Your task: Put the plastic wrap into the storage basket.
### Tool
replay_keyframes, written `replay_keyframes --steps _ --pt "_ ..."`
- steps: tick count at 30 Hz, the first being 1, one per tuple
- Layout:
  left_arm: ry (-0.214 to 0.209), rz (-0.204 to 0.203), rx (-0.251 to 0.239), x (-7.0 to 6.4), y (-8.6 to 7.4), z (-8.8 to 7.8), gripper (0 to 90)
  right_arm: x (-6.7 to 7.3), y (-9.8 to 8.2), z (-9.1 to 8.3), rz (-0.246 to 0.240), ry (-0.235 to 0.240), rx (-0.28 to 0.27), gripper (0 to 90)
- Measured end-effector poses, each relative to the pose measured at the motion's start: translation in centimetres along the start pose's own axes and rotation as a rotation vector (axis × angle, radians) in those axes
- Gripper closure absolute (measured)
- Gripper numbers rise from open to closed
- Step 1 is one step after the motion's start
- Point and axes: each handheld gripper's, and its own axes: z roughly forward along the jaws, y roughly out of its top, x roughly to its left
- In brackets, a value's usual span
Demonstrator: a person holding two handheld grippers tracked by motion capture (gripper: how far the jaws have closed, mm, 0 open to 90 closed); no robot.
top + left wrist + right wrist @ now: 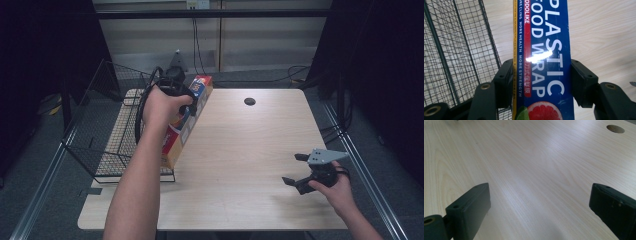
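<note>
Long blue plastic-wrap carton [544, 62] clamped across its width by left gripper [541, 82], beside black wire basket [100, 130]; long axis running near-to-far on light wooden table [240, 150]. Right gripper [539, 207] agape, holding nothing.

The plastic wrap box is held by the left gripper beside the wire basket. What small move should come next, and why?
Probably carry the plastic wrap box sideways over the wire basket. The left gripper is clamped on the box, and the basket stands right beside it. The right gripper is open and apart from both.

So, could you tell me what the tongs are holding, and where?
The left tongs grip the plastic wrap box across its long sides; the right tongs hold nothing.
</note>
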Motion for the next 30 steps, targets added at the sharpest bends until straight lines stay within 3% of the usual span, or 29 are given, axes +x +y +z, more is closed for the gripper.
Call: replay_keyframes --steps 30 --pt "0.039 -0.078 -0.016 3.4 -0.5 -2.8 43.7 0.1 0.0 0.3 -0.004 0.006 0.003 3.5"
